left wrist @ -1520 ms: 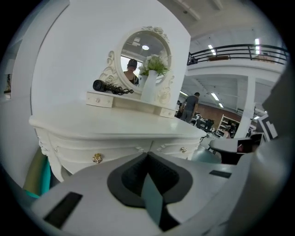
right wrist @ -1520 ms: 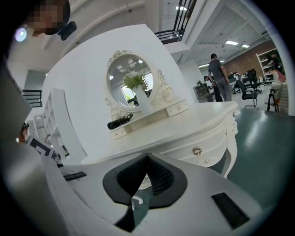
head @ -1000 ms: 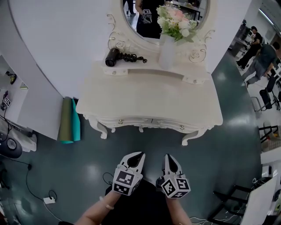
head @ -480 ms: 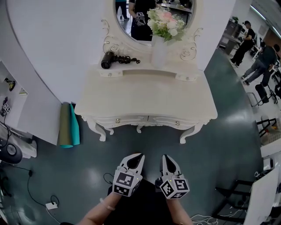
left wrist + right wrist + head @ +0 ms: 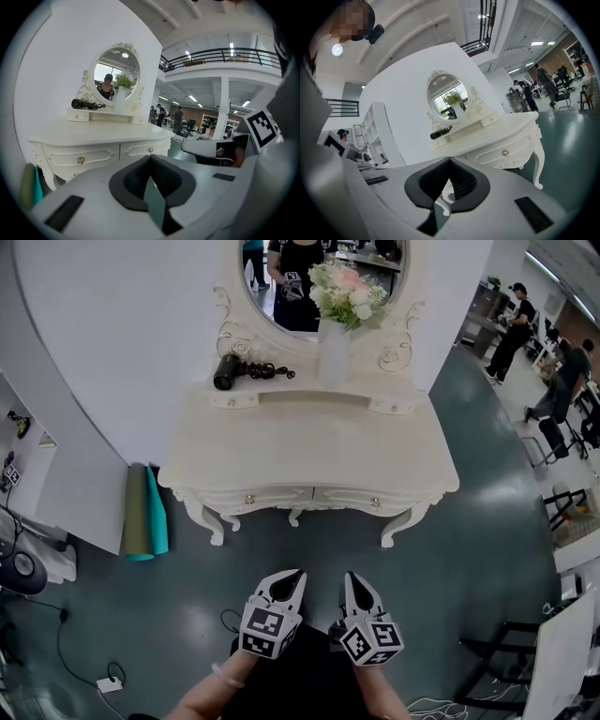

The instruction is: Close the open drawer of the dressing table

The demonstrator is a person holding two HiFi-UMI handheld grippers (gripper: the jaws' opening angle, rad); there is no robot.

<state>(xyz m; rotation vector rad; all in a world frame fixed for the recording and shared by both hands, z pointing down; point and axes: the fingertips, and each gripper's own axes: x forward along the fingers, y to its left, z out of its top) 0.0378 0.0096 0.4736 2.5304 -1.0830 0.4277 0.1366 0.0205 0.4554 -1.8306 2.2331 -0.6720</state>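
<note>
The white dressing table [image 5: 309, 442] stands ahead of me against the curved white wall. Its two front drawers, each with a small knob [image 5: 249, 500], look flush with the table's front; no drawer stands out visibly. In the left gripper view the drawer fronts [image 5: 93, 157] also sit level. My left gripper [image 5: 292, 576] and right gripper [image 5: 352, 578] hang side by side over the dark floor, well short of the table. Both are shut and hold nothing; the jaws meet in the left gripper view [image 5: 150, 157] and in the right gripper view [image 5: 450, 160].
On the table's back shelf lie a black hair dryer [image 5: 225, 373] and a vase of flowers [image 5: 336, 334] under the oval mirror [image 5: 281, 277]. Rolled mats [image 5: 145, 512] lean left of the table. Cables [image 5: 103, 681] lie at lower left; people [image 5: 511, 320] and chairs [image 5: 562, 507] are at right.
The view has drawn back a little, so the table sits slightly higher and further left in the picture. Both grippers keep their places and stay shut.
</note>
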